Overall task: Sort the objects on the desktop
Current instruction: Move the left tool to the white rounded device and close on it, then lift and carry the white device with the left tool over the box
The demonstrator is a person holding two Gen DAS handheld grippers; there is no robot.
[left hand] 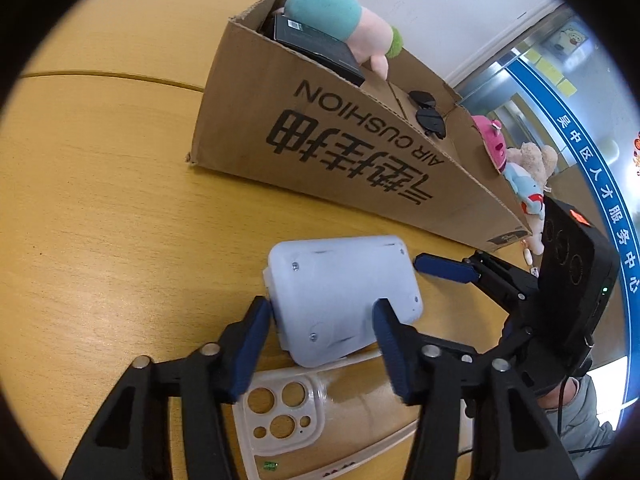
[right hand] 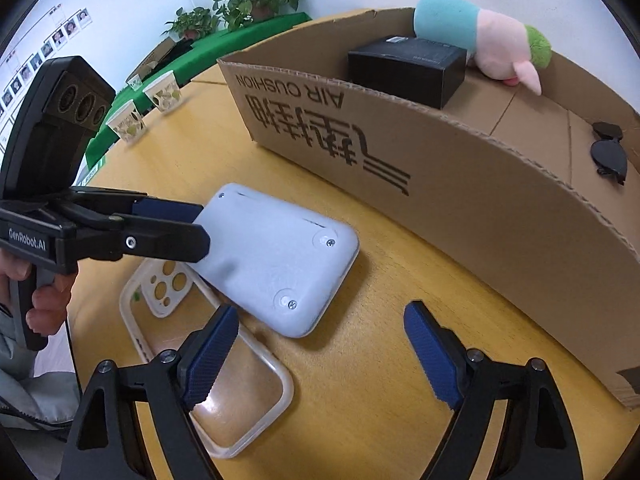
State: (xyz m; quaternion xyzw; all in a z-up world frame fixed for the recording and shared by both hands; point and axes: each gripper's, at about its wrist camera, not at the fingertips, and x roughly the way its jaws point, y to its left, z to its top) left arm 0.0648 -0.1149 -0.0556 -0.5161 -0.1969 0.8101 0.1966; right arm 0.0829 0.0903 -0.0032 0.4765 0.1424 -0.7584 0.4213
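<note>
Because the left gripper [left hand: 320, 344] pinches only one corner of the white plastic device [left hand: 340, 296], it may pivot loose onto the clear phone case [right hand: 208, 360]. Right gripper [right hand: 320, 360] hangs wide open, empty.

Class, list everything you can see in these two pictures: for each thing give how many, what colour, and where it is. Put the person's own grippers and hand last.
Pale grey plastic device: 1, screw side up, on table, overlapping the case.
Clear plastic phone case: 1, transparent, table's near edge.
Brown cardboard box: 1, open-topped, behind the device.
Teal, pink and green plush toy: 1, inside box, far end.
Black rectangular carton: 1, inside box, by the plush.
Black sunglasses: 1, on box floor.
Small plush toys: several, pink, beige, blue, box's other end.
Patterned paper cups: 3, white-green, far table edge.
Potted plants: 2, green, by wall.
Wooden table: 1, yellow.
Left gripper: blue fingers astride the device.
Right gripper: open over table.
Hand: 1, on left handle.
</note>
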